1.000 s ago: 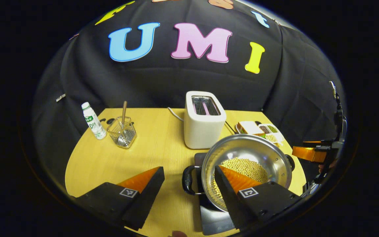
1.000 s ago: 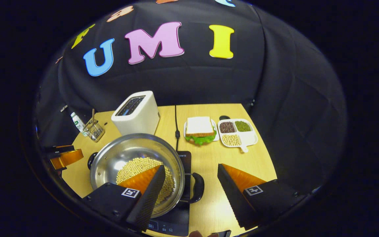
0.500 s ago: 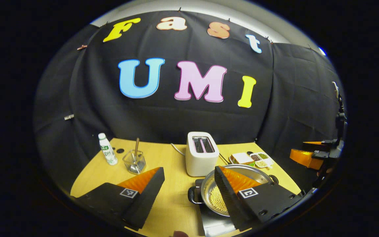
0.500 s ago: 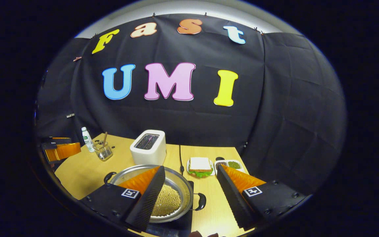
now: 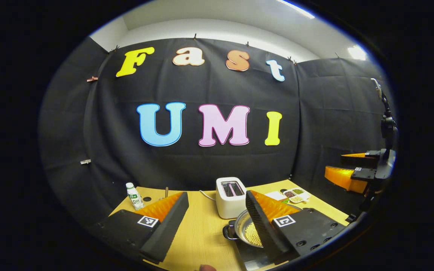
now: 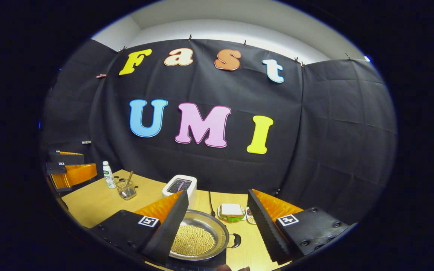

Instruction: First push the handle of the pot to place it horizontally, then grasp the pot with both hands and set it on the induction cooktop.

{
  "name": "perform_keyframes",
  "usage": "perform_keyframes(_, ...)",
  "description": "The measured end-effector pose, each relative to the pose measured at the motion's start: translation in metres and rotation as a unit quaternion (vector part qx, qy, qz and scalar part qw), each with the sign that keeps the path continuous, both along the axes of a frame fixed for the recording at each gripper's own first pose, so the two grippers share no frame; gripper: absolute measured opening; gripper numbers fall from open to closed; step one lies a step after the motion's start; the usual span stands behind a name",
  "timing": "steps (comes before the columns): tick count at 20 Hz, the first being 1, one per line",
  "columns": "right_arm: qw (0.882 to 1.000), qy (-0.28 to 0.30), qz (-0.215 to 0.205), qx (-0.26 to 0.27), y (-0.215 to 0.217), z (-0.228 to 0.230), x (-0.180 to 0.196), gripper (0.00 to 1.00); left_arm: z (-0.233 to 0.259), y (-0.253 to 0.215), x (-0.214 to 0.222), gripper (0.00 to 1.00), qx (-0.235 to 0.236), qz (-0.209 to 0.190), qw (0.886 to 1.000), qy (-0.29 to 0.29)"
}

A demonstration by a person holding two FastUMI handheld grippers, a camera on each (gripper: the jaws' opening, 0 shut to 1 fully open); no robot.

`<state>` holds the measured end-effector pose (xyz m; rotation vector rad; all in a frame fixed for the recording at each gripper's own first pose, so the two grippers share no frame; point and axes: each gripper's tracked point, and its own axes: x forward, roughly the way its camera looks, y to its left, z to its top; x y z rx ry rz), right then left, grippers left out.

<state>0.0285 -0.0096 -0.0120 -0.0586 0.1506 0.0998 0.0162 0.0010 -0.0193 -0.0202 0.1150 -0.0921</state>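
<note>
The steel pot (image 6: 217, 232), holding pale beans, sits on the dark induction cooktop (image 6: 220, 260) at the table's near edge, with one black handle (image 6: 236, 241) pointing right. In the left gripper view the pot (image 5: 244, 225) is half hidden behind one of my fingers, and its other handle (image 5: 228, 231) points left. My left gripper (image 5: 215, 195) is open, raised above and back from the pot, holding nothing. My right gripper (image 6: 217, 192) is likewise open and empty, well above the pot. Each gripper also appears far off: the right gripper (image 5: 335, 162) and the left gripper (image 6: 89, 162).
A white toaster (image 6: 181, 186) stands behind the pot on the wooden table (image 6: 89, 203). A sandwich plate (image 6: 231, 211) and a divided tray (image 5: 296, 194) lie at the back right. A small bottle (image 6: 107, 175) and a glass cup with a stick (image 6: 126, 190) stand back left.
Both grippers have risen and drawn back from the pot, staying open. The pot has stayed on the cooktop and now looks smaller and lower in both views.
</note>
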Motion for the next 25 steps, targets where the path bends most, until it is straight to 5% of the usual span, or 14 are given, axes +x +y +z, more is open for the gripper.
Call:
perform_keyframes(14, 0.998, -0.055, -0.007, 0.031, 0.011, 0.042, -0.033, 0.98, 0.024, 0.019, -0.040, 0.95, 0.012, 0.003, 0.999, -0.039)
perform_keyframes(25, 0.999, -0.035, -0.011, 0.021, 0.013, 0.027, -0.029, 0.98, 0.015, 0.015, -0.034, 0.95, 0.005, -0.002, 1.000, -0.022)
